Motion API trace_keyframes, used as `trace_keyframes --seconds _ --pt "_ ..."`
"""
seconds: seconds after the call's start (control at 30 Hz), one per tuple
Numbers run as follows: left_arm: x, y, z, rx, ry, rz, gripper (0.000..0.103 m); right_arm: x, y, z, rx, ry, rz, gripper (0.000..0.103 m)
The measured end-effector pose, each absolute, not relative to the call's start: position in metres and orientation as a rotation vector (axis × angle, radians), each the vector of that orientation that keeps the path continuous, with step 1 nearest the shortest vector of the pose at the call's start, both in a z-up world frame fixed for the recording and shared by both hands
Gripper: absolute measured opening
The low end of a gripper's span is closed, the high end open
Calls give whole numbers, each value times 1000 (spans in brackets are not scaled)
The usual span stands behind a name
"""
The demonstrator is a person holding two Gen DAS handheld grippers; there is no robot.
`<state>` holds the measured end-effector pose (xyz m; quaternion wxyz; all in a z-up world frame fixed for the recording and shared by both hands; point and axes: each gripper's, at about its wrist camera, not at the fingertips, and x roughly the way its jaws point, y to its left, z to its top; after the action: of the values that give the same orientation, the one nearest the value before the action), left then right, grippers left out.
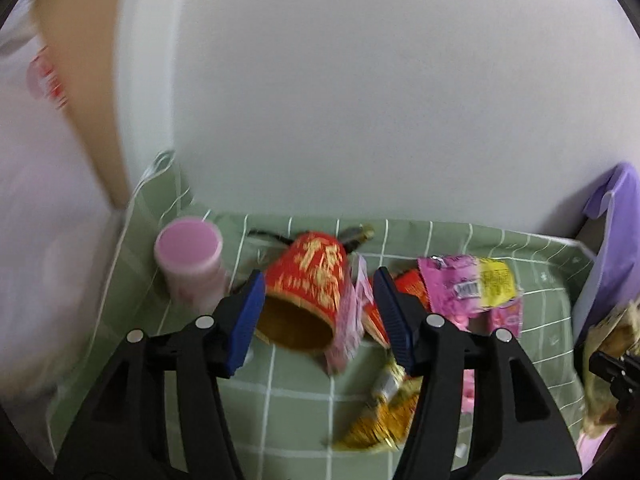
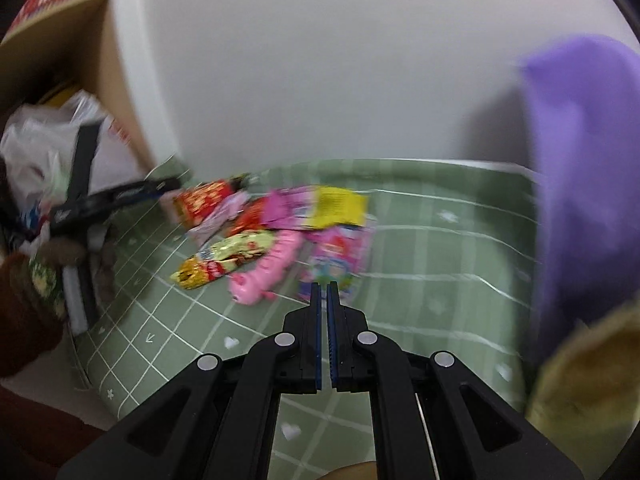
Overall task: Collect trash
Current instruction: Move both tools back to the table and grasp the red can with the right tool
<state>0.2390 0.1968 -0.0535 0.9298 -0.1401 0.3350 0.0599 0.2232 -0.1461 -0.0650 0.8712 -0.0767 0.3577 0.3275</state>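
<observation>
A red paper cup (image 1: 308, 292) with gold characters lies on its side on the green checked cloth (image 1: 280, 392), its mouth towards me. My left gripper (image 1: 320, 316) is open and straddles it. The left blue pad (image 1: 246, 320) sits beside the cup's rim, and the right pad (image 1: 394, 320) is clear of it. Around the cup lie a pink and yellow wrapper (image 1: 468, 288) and a gold wrapper (image 1: 384, 412). My right gripper (image 2: 324, 292) is shut with nothing in it. It hovers just short of the trash pile: a pink packet (image 2: 340, 256), a pink toy-like piece (image 2: 268, 268) and a gold-green wrapper (image 2: 224, 260).
A pink lidded tub (image 1: 188, 264) stands upright left of the cup. A white wall rises behind the cloth. A purple cloth (image 2: 588, 180) hangs at the right. At the left are a wooden shelf (image 2: 92, 52), a white plastic bag (image 2: 44, 148) and a brown sleeve (image 2: 24, 312).
</observation>
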Motion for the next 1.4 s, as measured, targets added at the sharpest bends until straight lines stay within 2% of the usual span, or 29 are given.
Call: trace_keyframes --seconds 0.3,0.43,0.8,0.93,1.2,1.23,1.27,1.3,1.33,1.4 --pt "269 195 -73 -225 788 59 54 286 -94 -78 -191 756 744 6" --pt "257 192 -79 -286 827 -5 54 314 -61 -96 -133 870 854 6" --pt "199 213 -82 -402 802 72 54 289 -13 -134 -231 981 939 6" --pt "187 213 -86 -414 814 81 54 273 -40 -126 -233 922 842 6" --pt "187 206 -96 -439 834 56 54 269 -66 -145 -79 948 836 10" --pt "187 205 -95 -434 832 52 54 270 -63 -147 -66 949 841 15" --pt "187 202 -93 -427 828 47 54 273 -62 -149 -59 952 831 32" --pt "186 200 -91 -421 825 44 54 277 -60 -151 -61 963 815 45" --pt "185 199 -90 -417 824 42 54 281 -57 -155 -70 989 796 66" --pt "184 197 -86 -405 821 39 54 288 -52 -156 -63 1010 805 67"
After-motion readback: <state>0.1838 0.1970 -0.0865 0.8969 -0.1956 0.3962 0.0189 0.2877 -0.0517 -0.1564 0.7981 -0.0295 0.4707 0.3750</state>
